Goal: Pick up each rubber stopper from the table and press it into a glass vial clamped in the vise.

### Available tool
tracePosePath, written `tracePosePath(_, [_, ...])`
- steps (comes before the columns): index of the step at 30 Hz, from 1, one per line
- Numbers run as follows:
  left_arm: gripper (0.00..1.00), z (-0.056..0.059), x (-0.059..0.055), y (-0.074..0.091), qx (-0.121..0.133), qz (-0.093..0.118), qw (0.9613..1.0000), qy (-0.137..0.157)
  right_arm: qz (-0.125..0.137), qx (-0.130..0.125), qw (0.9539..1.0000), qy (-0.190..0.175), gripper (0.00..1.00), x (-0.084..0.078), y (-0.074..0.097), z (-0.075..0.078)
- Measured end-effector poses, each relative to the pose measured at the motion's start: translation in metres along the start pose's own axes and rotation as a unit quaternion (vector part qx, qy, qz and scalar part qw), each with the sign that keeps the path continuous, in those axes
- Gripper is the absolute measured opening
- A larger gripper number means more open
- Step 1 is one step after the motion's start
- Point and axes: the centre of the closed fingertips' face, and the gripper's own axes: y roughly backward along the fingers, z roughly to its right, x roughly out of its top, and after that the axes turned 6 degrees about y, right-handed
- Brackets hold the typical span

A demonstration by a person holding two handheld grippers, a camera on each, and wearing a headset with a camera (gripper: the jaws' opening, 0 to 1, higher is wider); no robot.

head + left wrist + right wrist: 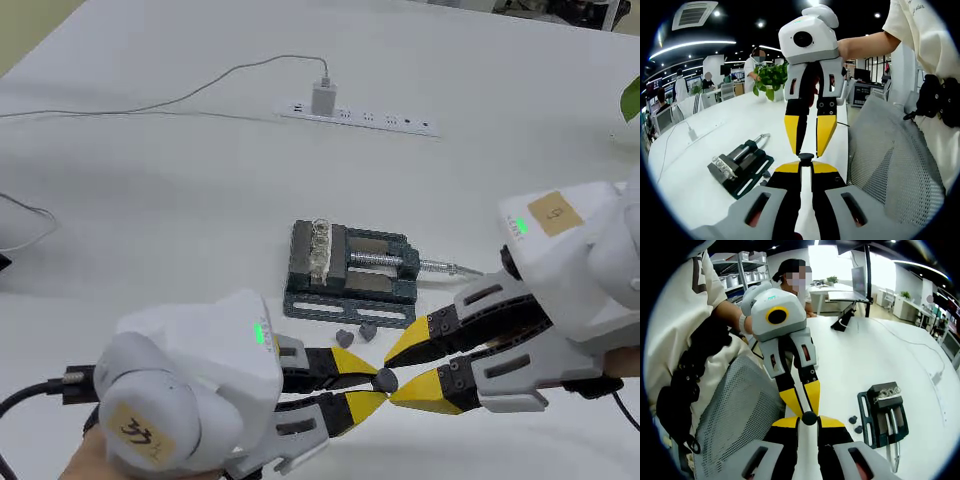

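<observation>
Rubber stopper (pixel 385 380), small and dark, hangs in the air above the near edge of the table (pixel 150 200), caught between two grippers that meet tip to tip. The left gripper (pixel 374 382) has its yellow-tipped jaws closed on it. The right gripper (pixel 396 379) has its jaws drawn in around the same stopper, though it cannot be told whether they press it or only bracket it. The meeting looks like a hand-over or re-grip, probably to set the stopper squarely for pushing down. Toward the middle of the table, a vise (pixel 385 268) clamps a row of glass vials (pixel 320 245) upright, apparently so that neither gripper has to steady them. Two more stoppers (pixel 345 337) (pixel 368 329) lie on the table just beside the vise's near side, within easy reach for later picks.
</observation>
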Motion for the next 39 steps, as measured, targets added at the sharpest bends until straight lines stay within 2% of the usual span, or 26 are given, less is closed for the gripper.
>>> tracePosePath(13, [0.03, 0.0029, -0.0018, -0.0026, -0.007, -0.005, 1.0, 0.0, -0.027, 0.007, 0.999, 0.034, 0.07, -0.0037, -0.0019, -0.0016])
tracePosePath(23, [0.03, 0.0053, -0.0035, -0.0038, -0.013, -0.008, 0.9999, 0.002, -0.04, 0.014, 0.998, 0.048, 0.07, -0.0058, -0.0025, -0.0039])
tracePosePath(25, [0.03, 0.0049, -0.004, -0.004, -0.012, -0.008, 0.9999, 0.0, -0.043, 0.012, 0.9978, 0.049, 0.07, -0.006, -0.003, -0.0035])
tracePosePath(30, [0.03, 0.0088, -0.0054, -0.0052, -0.016, -0.011, 0.9998, -0.008, -0.051, 0.025, 0.9973, 0.047, 0.06, -0.0082, -0.0027, -0.0059])
tracePosePath(39, [0.03, 0.008, -0.0054, -0.0054, -0.015, -0.009, 0.9998, -0.005, -0.056, 0.031, 0.9969, 0.045, 0.06, -0.0085, -0.0028, -0.0057])
